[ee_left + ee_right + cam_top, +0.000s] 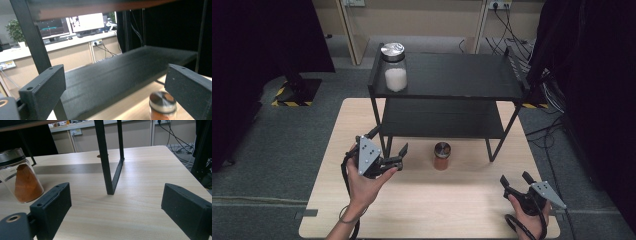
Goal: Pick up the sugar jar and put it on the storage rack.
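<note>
high view: the orange spice jar (442, 156) stands upright just right of the left gripper (388, 146), which gapes wide and empty; the right gripper (516, 181), likewise wide and empty, sits farther.

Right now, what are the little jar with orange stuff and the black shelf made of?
The small jar looks like clear glass, since the orange powder shows straight through; it could be plastic. Its lid seems shiny brushed metal, catching light. The shelf looks like matt black boards on thin, probably metal, legs.
</note>
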The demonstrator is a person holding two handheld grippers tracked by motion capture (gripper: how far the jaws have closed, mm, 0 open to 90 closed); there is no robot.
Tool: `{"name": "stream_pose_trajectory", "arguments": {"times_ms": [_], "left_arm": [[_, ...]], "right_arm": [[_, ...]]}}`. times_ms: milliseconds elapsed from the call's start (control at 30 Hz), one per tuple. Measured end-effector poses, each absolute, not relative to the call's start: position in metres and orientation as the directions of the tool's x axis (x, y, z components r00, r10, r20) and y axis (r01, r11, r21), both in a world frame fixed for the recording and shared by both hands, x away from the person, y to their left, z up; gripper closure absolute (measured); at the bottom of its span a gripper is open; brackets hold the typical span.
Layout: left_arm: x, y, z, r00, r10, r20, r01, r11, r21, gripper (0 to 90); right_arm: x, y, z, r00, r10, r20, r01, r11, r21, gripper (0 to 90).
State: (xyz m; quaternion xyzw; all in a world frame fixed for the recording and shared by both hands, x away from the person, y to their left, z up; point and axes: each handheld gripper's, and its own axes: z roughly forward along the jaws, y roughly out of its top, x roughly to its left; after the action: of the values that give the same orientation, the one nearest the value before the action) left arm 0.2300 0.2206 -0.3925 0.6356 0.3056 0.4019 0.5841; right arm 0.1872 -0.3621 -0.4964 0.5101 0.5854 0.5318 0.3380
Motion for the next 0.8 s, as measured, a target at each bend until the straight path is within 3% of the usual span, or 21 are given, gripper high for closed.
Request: {"name": "stream_pose_trajectory", "arguments": {"times_ms": [467, 800], "left_arm": [[0.215, 0.226, -0.439, 0.481, 0.865, 0.139, -0.032, -0.141, 0.989, 3.3], [0.207, 0.23, -0.48, 0.499, 0.865, 0.055, 0.031, -0.081, 0.996, 3.7]], "right_arm": [[0.187, -0.361, -0.496, -0.251, 0.958, 0.139, 0.239, -0.078, 0.968, 9.4], [0.187, -0.361, -0.496, -0.251, 0.958, 0.139, 0.237, -0.078, 0.968, 9.4]]}}
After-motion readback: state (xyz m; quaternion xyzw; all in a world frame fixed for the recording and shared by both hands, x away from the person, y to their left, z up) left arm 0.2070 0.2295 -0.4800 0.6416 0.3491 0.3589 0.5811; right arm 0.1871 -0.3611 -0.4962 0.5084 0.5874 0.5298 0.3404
